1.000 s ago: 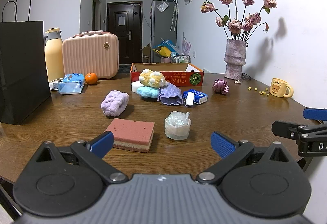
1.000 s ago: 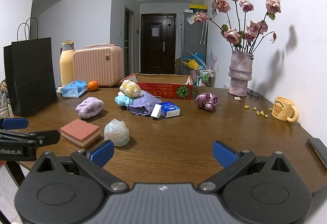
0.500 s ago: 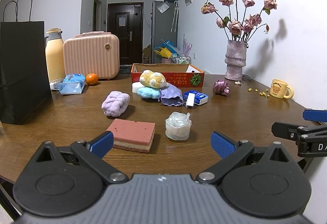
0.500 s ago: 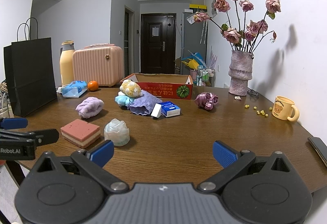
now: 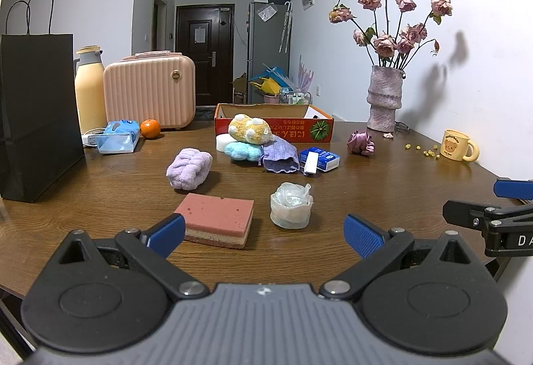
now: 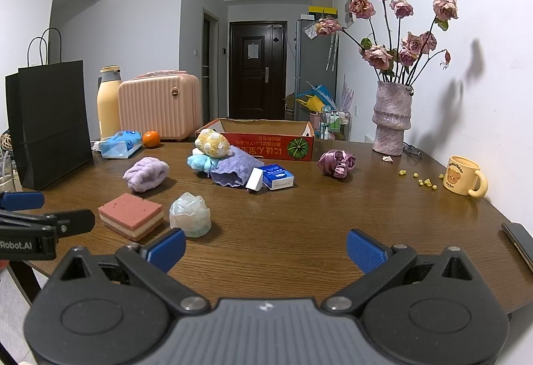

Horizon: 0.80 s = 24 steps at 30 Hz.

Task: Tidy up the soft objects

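Observation:
Soft items lie scattered on the wooden table point(image 5: 383, 185). A pink layered sponge point(image 5: 216, 218) and a crumpled clear plastic wad point(image 5: 291, 205) sit just beyond my left gripper point(image 5: 265, 233), which is open and empty. Farther back are a lilac fluffy cloth point(image 5: 189, 167), a yellow plush point(image 5: 249, 129) on a light-blue plush point(image 5: 242, 151), a purple pouch point(image 5: 280, 157) and a mauve scrunchie point(image 5: 360, 141). A red cardboard box point(image 5: 274, 125) stands open behind them. My right gripper point(image 6: 266, 248) is open and empty near the table's front edge.
A black paper bag point(image 5: 36, 115), yellow flask point(image 5: 88, 88), pink case point(image 5: 150, 91), tissue pack point(image 5: 118, 136) and orange point(image 5: 150, 128) line the left. A vase of dried roses point(image 5: 384, 98) and yellow mug point(image 5: 458, 145) stand right. A dark phone point(image 6: 518, 240) lies by the right edge.
Both grippers have barely shifted; the objects on the table stay where they were.

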{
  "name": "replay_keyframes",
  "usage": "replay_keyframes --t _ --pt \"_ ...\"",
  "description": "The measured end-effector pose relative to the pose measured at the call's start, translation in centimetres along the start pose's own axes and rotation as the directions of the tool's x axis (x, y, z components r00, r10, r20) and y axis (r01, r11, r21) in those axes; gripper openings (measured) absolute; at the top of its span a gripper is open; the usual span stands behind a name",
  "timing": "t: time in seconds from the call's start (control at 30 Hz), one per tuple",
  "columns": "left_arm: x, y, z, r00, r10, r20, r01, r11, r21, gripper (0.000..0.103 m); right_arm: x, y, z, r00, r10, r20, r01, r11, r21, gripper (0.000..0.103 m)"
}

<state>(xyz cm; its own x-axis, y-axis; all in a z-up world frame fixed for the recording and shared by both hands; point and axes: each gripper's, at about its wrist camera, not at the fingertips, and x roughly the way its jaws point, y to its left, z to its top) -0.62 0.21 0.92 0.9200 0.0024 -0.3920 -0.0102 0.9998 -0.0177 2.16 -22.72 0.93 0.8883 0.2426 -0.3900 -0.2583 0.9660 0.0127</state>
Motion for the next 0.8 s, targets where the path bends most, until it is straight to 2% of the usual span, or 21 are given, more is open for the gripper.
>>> replay_keyframes --t 0.4,0.8 --pt "1.5 0.5 -0.4 1.0 0.018 -0.024 -0.018 1.0 0.008 0.103 0.9 0.0 -0.3 1.0 0.001 -0.005 -0.001 1.0 -0.016 0.103" --pt "5.9 2.0 -0.7 0.996 0.056 -0.064 -0.057 0.998 -0.009 0.103 5.7 1.2 0.1 0.998 0.035 -0.056 -0.036 0.999 -0.025 0.103"
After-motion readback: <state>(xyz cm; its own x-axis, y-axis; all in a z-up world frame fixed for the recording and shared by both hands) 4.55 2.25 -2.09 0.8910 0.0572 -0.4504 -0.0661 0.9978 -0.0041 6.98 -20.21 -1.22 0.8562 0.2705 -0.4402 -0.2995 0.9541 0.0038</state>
